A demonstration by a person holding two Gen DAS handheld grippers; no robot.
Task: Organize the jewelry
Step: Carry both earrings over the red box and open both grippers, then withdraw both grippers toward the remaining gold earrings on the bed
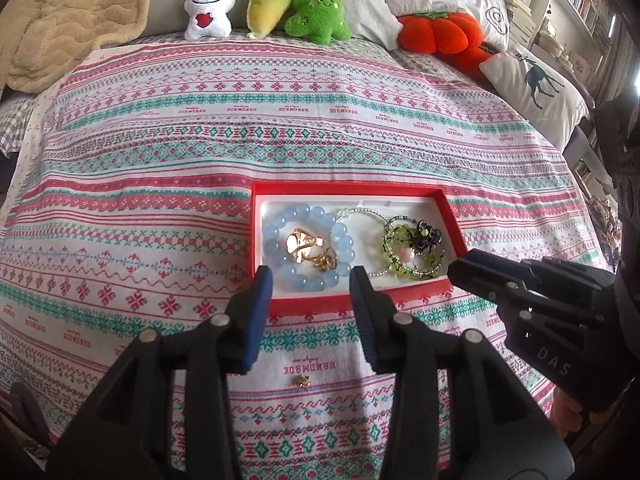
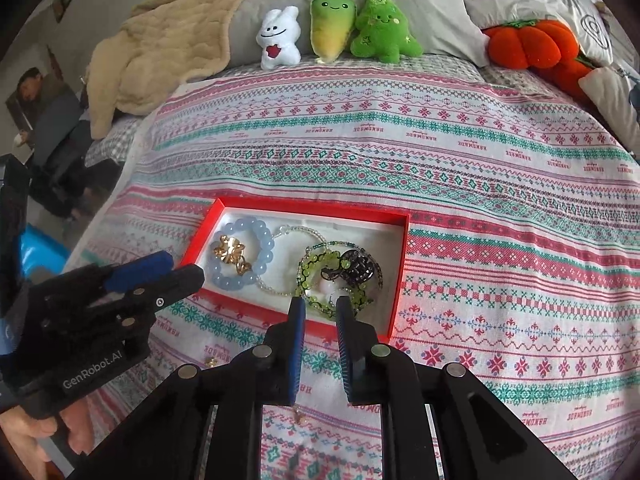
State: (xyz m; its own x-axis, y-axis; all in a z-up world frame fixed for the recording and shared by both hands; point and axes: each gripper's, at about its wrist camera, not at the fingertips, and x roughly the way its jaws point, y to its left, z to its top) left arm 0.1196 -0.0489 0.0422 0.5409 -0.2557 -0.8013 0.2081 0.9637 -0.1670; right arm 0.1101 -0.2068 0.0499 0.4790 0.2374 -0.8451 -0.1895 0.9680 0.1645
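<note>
A red box (image 1: 260,236) (image 2: 402,272) with a white lining lies on the patterned bedspread. It holds a blue bead bracelet (image 1: 280,224) (image 2: 260,240), gold pieces (image 1: 306,246) (image 2: 232,254), a clear bead strand (image 1: 360,212) and a green and black beaded piece (image 1: 412,248) (image 2: 340,272). A small gold earring (image 1: 303,381) (image 2: 211,362) lies on the cloth in front of the box. Another small piece (image 2: 298,416) lies under the right gripper. My left gripper (image 1: 312,280) (image 2: 176,270) is open and empty above the box's near edge. My right gripper (image 2: 320,308) (image 1: 464,264) is open and empty at the box's near right.
Plush toys (image 1: 280,4) (image 2: 340,24) stand in a row at the far edge, with an orange pumpkin plush (image 1: 440,32), pillows (image 1: 536,84) and a beige blanket (image 1: 60,20). A person sits at the far left in the right wrist view (image 2: 44,96).
</note>
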